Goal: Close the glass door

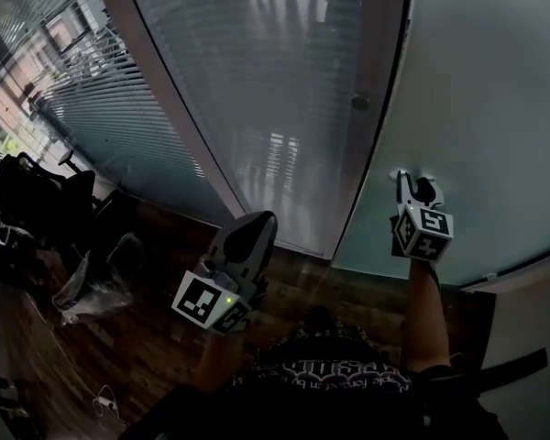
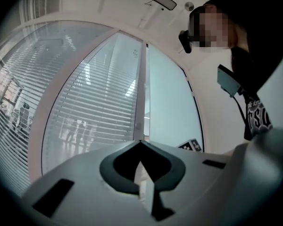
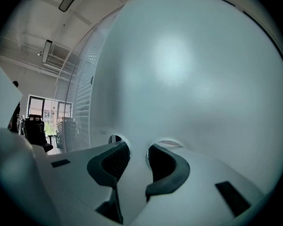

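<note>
- Your right gripper (image 1: 414,187), at 3 o'clock in the head view, has its jaws spread with nothing between them; the tips are at or just off the frosted glass door (image 1: 481,99), and I cannot tell whether they touch it
- Your left gripper (image 1: 255,227), near 6 o'clock, has its jaws pressed together on nothing and points toward the blind-covered glass wall (image 1: 257,81)
- The door fills the head view from 12 to 3 o'clock; its dark leading edge (image 1: 396,108) runs just beside a pale frame post (image 1: 378,53) with a small round knob (image 1: 359,103) at its side
- Risk: hard jaw tips on smooth glass will probably slide if you push at a slant, so the door may stall short of the frame
- Risk: a slide toward the leading edge could carry the right gripper into the narrow gap by the post, where it might be pinched
- Risk: the left gripper is near the fixed glass wall and could knock it if you step forward
- Open room: wood floor (image 1: 348,282) lies below the door at 5 o'clock; an office chair (image 1: 37,200) at 9 o'clock and a plastic bag (image 1: 96,278) at 8 o'clock are well apart from the door
</note>
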`<state>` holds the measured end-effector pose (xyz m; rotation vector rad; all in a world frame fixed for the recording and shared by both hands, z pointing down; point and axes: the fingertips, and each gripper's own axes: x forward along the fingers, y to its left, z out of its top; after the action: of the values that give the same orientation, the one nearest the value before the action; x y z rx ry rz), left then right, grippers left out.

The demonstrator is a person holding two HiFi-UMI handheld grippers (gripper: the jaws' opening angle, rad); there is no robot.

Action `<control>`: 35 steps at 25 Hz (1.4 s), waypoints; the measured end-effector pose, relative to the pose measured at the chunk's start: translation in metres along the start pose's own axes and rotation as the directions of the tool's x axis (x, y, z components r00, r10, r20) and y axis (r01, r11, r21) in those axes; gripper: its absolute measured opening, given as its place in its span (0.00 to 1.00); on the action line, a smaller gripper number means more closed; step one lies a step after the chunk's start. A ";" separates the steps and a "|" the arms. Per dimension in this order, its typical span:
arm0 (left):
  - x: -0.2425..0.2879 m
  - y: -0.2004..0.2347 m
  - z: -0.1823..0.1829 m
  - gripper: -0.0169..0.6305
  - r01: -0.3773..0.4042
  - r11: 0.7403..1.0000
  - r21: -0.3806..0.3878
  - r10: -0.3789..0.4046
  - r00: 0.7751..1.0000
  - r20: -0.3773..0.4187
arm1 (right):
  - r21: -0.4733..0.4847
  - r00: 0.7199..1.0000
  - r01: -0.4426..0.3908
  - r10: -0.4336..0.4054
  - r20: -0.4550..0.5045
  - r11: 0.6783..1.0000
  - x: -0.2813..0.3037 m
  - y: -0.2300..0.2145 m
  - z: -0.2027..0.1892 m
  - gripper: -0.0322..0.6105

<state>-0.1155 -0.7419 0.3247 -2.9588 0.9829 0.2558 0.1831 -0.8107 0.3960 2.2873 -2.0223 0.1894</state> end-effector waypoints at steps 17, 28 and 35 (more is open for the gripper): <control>0.033 0.019 -0.003 0.03 -0.005 1.000 -0.018 0.005 1.000 -0.018 | 0.005 0.999 0.051 -0.051 0.010 0.999 0.038 -0.013 0.008 0.24; 0.031 0.023 0.000 0.03 0.006 1.000 -0.014 -0.006 1.000 -0.018 | 0.004 0.997 0.071 -0.071 0.016 0.997 0.042 -0.015 0.018 0.24; 0.028 0.027 0.000 0.03 -0.013 1.000 -0.014 0.013 1.000 -0.024 | 0.008 0.997 0.078 -0.079 0.021 0.997 0.048 -0.019 0.021 0.24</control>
<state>-0.1093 -0.7807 0.3212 -2.9759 1.0079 0.2289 0.2087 -0.8580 0.3827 2.3781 -1.9402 0.1687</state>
